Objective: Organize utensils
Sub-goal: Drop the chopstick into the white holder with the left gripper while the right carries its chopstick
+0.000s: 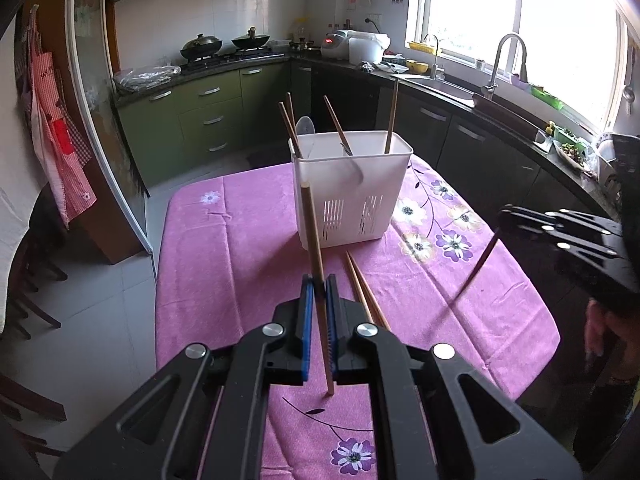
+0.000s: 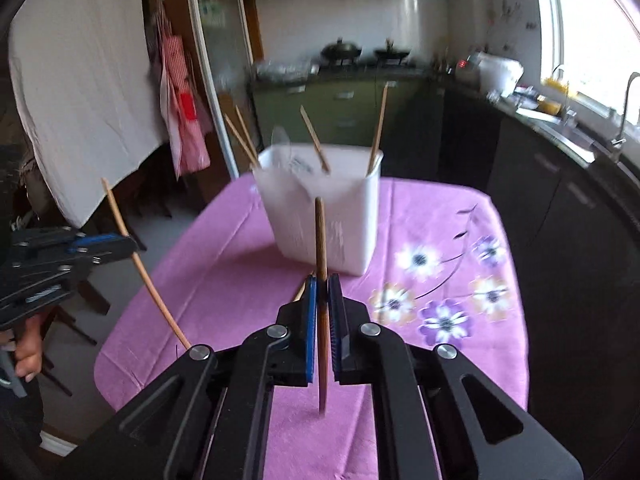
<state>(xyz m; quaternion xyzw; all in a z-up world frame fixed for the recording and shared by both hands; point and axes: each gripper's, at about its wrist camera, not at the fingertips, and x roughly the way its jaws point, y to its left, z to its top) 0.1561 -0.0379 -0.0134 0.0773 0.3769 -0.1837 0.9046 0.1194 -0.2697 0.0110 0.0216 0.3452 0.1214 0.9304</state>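
A white utensil holder (image 1: 349, 190) (image 2: 324, 216) stands on the pink flowered tablecloth (image 1: 240, 248) (image 2: 224, 264), with several chopsticks (image 1: 391, 118) and a spoon (image 1: 305, 125) sticking out of it. My left gripper (image 1: 319, 282) is shut on a light wooden chopstick (image 1: 312, 232) that stands nearly upright before the holder. My right gripper (image 2: 322, 280) is shut on a darker chopstick (image 2: 320, 236), held above the cloth. Two loose chopsticks (image 1: 362, 292) lie on the cloth just right of the left fingers. Each gripper also shows in the other's view: the right one (image 1: 505, 216) with its dark chopstick, the left one (image 2: 130, 245).
Dark kitchen counters with a sink (image 1: 444, 84) and tap run along the right. Green cabinets and a stove with woks (image 1: 200, 46) are at the back. A chair draped in white cloth (image 2: 80, 92) stands left of the table. A person's hand (image 2: 28, 352) holds the left gripper.
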